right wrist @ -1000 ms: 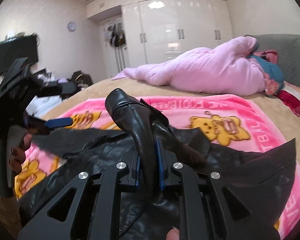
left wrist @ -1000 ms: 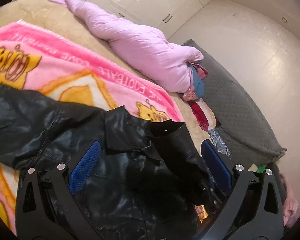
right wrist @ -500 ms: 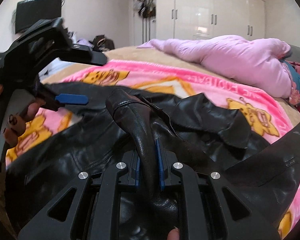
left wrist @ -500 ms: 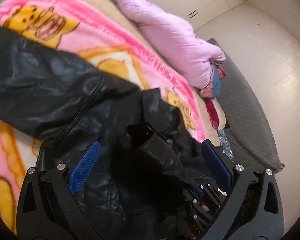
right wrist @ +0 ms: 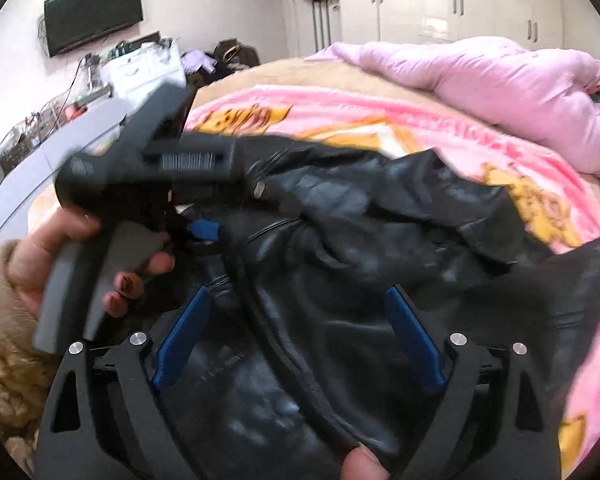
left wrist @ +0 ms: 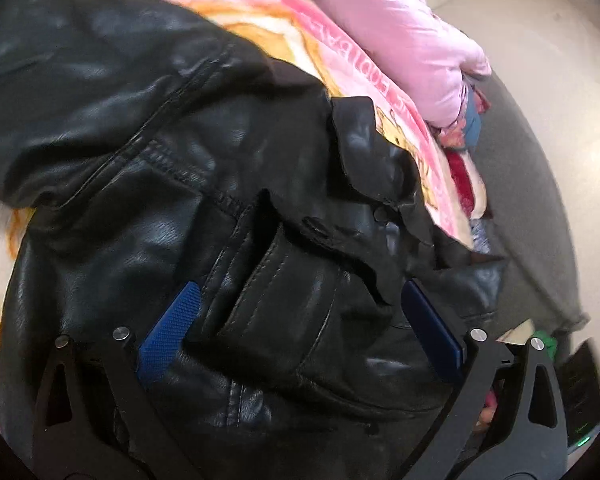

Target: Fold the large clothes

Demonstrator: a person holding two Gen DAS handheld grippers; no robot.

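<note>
Pink blanket point(left wrist: 360, 48) under black jacket point(left wrist: 180, 160) reads "FOOTBALL".

jacket point(left wrist: 204, 184) on blanket point(right wrist: 440, 120)

We note a glossy black leather jacket point(left wrist: 172, 128) on a pink blanket point(right wrist: 400, 116) printed with yellow cartoon bears. Pale lilac-pink duvet point(right wrist: 500, 88) behind. Both tongs black with blue textured pads point(left wrist: 168, 332). Wardrobe point(right wrist: 440, 0) white.

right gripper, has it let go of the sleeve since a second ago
Yes. The right gripper now stands open over the jacket; earlier it was shut on the sleeve, raised before the pink quilt.
</note>
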